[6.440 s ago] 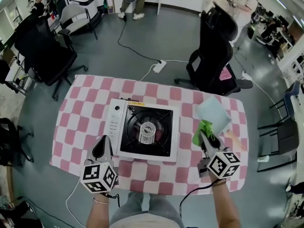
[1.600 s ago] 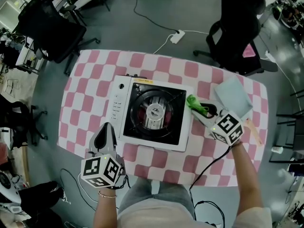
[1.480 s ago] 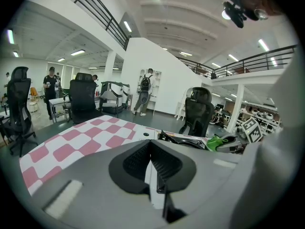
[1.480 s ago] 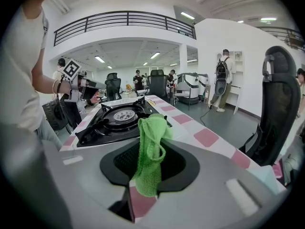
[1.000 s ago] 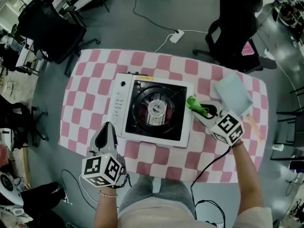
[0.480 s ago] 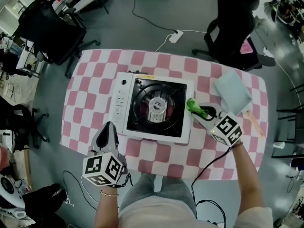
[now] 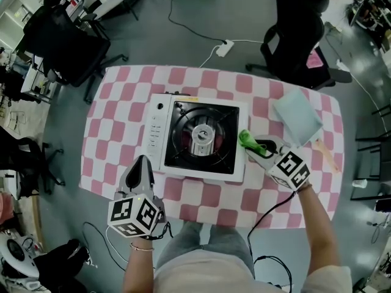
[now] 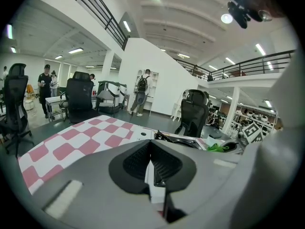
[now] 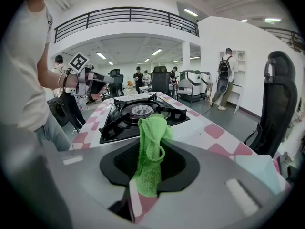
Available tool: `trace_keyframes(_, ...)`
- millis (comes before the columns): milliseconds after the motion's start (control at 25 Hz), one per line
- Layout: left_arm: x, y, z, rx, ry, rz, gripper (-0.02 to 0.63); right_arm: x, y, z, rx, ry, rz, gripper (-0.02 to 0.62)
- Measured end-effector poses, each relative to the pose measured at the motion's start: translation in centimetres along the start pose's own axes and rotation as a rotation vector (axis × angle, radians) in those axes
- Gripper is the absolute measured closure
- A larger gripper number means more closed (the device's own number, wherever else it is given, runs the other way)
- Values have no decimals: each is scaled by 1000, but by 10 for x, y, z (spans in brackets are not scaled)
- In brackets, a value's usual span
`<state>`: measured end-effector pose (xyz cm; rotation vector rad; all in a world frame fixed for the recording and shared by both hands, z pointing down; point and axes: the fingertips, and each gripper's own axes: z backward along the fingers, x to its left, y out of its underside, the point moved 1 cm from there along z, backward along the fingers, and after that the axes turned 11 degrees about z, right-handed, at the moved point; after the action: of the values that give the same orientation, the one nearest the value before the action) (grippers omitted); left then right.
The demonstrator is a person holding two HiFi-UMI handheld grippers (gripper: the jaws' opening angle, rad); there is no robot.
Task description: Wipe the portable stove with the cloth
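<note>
Head view: the green cloth [image 7: 247,138] is seen clamped at the tip of the right tool [image 7: 250,145], with the portable stove [image 7: 153,140] directly ahead of it on the checked counter [image 7: 116,102]. The left tool [image 7: 142,162] is held just short of the stove's near corner.

Left gripper view: the jaws are pressed together on nothing, and the stove lies ahead and to their right.

Right gripper view: the jaws are shut on the cloth, its free end standing up before the stove's rim. Contact cannot be confirmed. Wiping is judged barely begun, and the burner top and control panel are left to be covered.
</note>
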<state>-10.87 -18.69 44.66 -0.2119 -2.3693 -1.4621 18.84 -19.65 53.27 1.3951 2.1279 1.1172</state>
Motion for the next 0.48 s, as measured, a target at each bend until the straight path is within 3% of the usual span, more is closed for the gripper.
trace_keyframes(480,-2,0,1,8,32,7,606,25,1,6,11,14,-19,497)
